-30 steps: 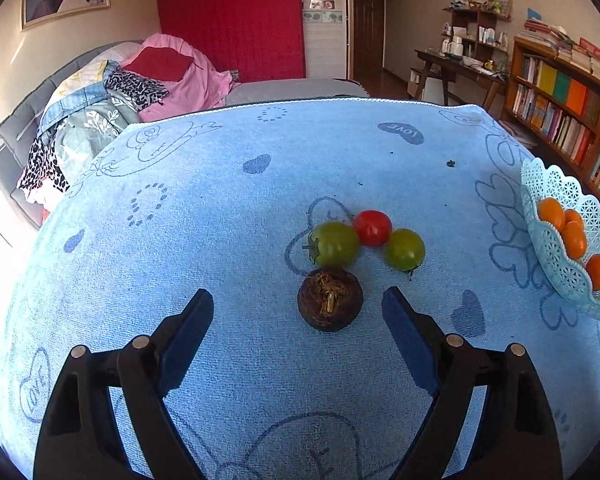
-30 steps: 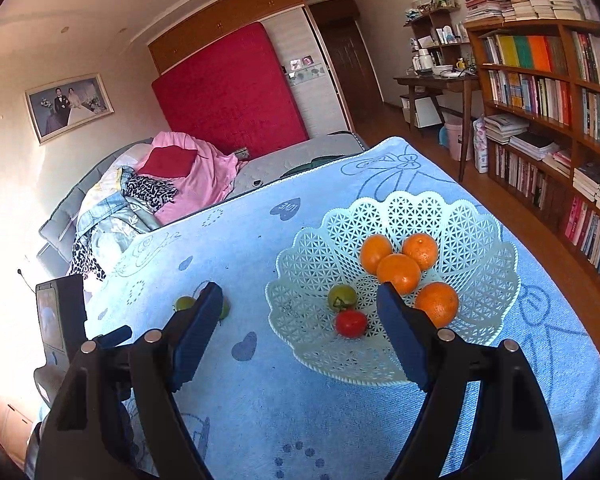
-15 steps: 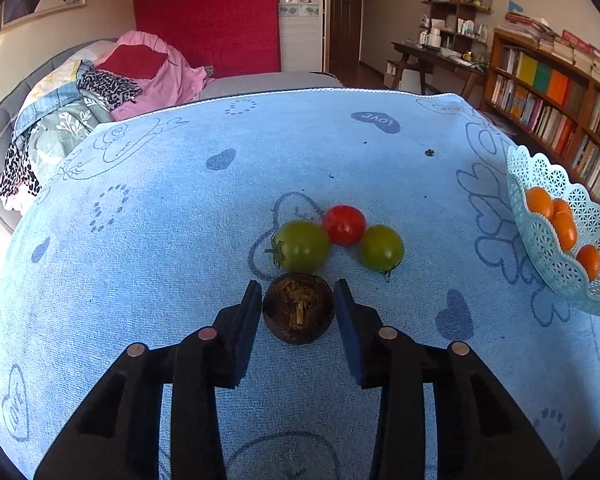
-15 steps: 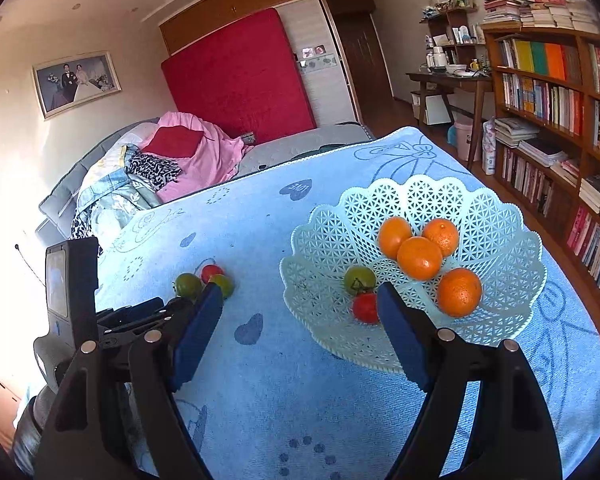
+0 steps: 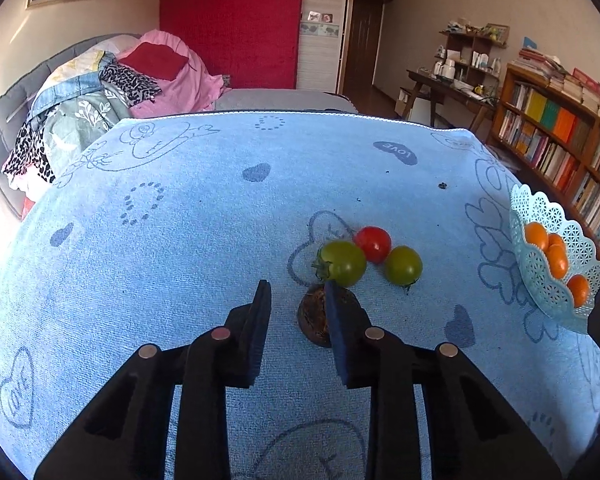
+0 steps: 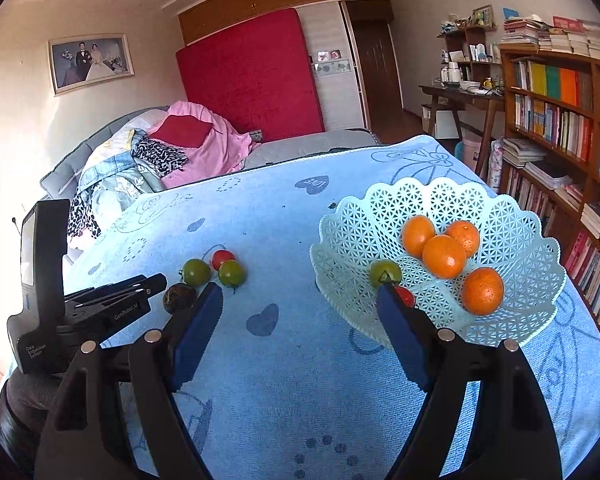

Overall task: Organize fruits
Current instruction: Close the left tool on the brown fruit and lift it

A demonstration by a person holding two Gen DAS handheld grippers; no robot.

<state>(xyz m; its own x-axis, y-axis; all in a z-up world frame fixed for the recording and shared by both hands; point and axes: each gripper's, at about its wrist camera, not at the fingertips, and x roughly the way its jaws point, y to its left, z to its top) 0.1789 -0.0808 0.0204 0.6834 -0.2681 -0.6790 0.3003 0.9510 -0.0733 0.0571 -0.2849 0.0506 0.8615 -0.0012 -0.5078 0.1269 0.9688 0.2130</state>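
Note:
A dark brown round fruit (image 5: 314,316) lies on the blue cloth, partly hidden behind the right finger of my left gripper (image 5: 297,286). The jaws are closing to a narrow gap, and only cloth shows between the pads. The right wrist view shows the left gripper (image 6: 156,282) tip just left of the dark fruit (image 6: 179,297). Just beyond sit two green tomatoes (image 5: 342,262) (image 5: 403,265) and a red tomato (image 5: 374,243). My right gripper (image 6: 300,308) hovers open and empty between them and the lattice basket (image 6: 500,208), which holds several oranges (image 6: 444,256), a green tomato (image 6: 385,274) and a half-hidden red one (image 6: 407,297).
The blue cloth (image 5: 180,240) covers the whole table, whose far edge meets a bed piled with clothes (image 5: 100,92). A bookshelf (image 6: 560,128) and a desk (image 6: 460,96) stand to the right. The basket (image 5: 540,292) sits near the table's right edge.
The left jaws went from wide open around the dark fruit to nearly together, and the fruit now sits off to the right behind the right finger. The right gripper dropped slightly and rolled.

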